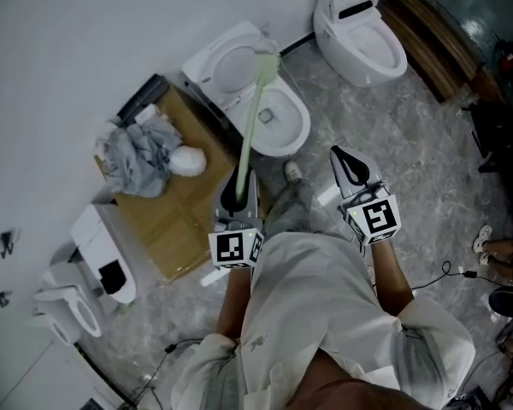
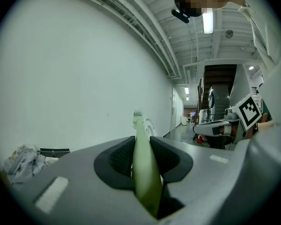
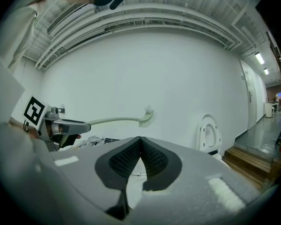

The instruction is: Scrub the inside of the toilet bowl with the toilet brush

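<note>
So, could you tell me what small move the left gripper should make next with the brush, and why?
Probably tilt the left gripper down so the brush head drops into the toilet bowl. Its fingers are shut on the toilet brush handle, but the right gripper view shows the head raised in the air, not yet inside the bowl.

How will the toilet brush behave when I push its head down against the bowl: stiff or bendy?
Likely bendy: the toilet brush has a long, thin plastic-looking handle and the left tool clamps only its far end, so expect flex. Probably light, held out level by one tool. It may twist in the grip against the glossy toilet bowl.
</note>
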The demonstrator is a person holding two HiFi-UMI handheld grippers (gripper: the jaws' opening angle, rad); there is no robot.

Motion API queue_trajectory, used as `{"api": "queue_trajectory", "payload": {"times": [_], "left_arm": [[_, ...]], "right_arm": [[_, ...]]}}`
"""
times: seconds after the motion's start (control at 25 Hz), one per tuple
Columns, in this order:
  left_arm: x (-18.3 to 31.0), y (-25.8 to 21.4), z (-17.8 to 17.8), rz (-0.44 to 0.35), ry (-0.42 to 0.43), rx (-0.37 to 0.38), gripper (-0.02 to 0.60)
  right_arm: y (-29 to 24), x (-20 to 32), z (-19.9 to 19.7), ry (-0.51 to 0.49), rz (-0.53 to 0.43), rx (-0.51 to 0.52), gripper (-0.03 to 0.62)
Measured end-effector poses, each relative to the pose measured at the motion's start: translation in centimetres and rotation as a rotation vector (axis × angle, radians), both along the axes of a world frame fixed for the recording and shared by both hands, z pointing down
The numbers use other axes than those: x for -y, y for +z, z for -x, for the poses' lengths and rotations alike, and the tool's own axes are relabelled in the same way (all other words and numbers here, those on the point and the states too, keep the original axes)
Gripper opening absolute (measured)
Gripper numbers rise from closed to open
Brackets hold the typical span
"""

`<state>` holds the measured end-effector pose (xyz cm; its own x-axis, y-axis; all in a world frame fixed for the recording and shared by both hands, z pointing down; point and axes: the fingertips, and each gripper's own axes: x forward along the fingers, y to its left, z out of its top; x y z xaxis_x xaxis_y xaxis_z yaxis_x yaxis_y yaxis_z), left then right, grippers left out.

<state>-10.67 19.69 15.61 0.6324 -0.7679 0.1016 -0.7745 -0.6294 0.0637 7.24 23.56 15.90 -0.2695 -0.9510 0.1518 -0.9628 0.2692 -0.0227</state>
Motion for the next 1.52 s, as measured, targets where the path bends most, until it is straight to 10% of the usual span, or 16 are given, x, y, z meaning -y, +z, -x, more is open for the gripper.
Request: {"api": "queue_trajectory", "payload": {"times": [0.84,1.52], "left_arm": [[14.6,13.4,-4.0,0.339,-0.06,0.083,0.115],[18.1,26.8,-4.6,0.542,-0.102,0.126,0.115]], "right_arm": [[11.9,17.9,-3.5,-0.149,0.302,0.008,0.003],[23.8,21.7,-2.9,-0.249,0.515,-0.043,0.003]]}}
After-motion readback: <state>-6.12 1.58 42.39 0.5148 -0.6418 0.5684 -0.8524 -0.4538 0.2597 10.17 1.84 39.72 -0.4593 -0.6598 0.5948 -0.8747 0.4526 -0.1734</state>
